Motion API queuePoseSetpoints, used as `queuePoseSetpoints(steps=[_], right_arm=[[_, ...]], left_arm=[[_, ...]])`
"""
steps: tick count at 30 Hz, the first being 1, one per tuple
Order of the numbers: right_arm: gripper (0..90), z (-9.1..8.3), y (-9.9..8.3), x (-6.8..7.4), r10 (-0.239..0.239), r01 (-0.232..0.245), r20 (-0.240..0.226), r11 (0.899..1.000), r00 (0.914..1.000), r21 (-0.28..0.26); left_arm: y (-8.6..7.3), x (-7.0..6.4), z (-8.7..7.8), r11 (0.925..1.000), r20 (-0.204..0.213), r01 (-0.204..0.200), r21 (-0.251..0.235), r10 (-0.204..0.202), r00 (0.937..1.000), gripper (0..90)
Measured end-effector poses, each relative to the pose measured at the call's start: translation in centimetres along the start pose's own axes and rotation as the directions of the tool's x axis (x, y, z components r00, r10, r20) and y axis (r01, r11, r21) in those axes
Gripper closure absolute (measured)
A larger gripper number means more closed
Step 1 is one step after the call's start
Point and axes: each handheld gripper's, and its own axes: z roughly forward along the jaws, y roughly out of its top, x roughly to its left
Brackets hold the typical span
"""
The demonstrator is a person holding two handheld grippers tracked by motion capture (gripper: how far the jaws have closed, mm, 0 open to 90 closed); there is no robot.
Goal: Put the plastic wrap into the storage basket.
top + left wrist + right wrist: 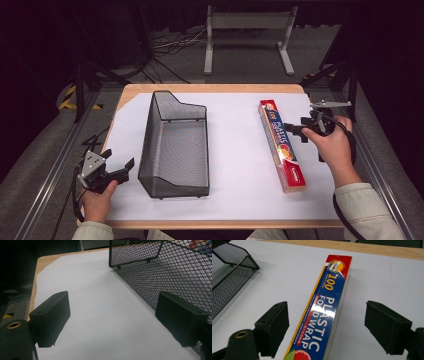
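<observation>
You're bringing your right gripper (325, 327) over the wrap box (325, 312), jaws spread wide on either side of it and not yet touching, so this looks like the reach before a pick. The box is lying flat at 3 o'clock of the basket (175, 145), well apart. Your left gripper (112, 317), spread and empty, is waiting at the basket's 9 o'clock; next you'll likely be lowering and squeezing across the box.

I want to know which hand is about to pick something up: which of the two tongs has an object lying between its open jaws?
The right tongs: their open jaws straddle the plastic wrap box. The left tongs have only white paper between them.
</observation>
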Motion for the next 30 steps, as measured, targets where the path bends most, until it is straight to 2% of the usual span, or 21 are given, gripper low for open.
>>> queuePoseSetpoints(steps=[4, 6, 12, 19, 23, 26, 30], right_arm=[[20.5, 1.1, 0.2, 0.3, 0.079, -0.080, 0.024, 0.996, 0.9966, 0.046], [20.3, 1.6, 0.2, 0.3, 0.102, -0.104, 0.029, 0.992, 0.9943, 0.068], [18.4, 2.9, 0.0, 0.8, 0.111, -0.115, 0.043, 0.985, 0.9929, 0.129], [15.8, 4.7, -0.6, 1.0, 0.134, -0.143, 0.057, 0.967, 0.9893, 0.210], [13.8, 5.3, -0.9, 1.2, 0.137, -0.146, 0.052, 0.959, 0.9892, 0.245], [12.8, 5.8, -1.2, 1.3, 0.117, -0.129, 0.058, 0.943, 0.9914, 0.307], [13.6, 6.4, -1.6, 1.4, 0.107, -0.120, 0.056, 0.929, 0.9926, 0.351]], left_arm=[[-0.3, 0.2, 0.3, 0.9999, -0.009, 0.003, 0.014, -0.003, 1.0000, 13.5], [-0.4, 0.3, 0.4, 0.9998, -0.010, -0.003, 0.021, 0.003, 0.9999, 13.5], [-0.4, 0.3, 0.5, 0.9997, -0.016, -0.009, 0.024, 0.010, 0.9998, 13.4], [-0.6, 0.6, 0.6, 0.9995, -0.027, 0.002, 0.032, -0.001, 0.9996, 13.3], [-0.7, 0.5, 0.7, 0.9992, -0.016, -0.002, 0.039, 0.003, 0.9999, 13.2], [-0.7, 0.4, 0.9, 0.9986, -0.001, -0.014, 0.052, 0.014, 0.9999, 12.2], [-0.7, 0.2, 1.0, 0.9983, 0.003, -0.019, 0.054, 0.019, 0.9998, 12.0]])
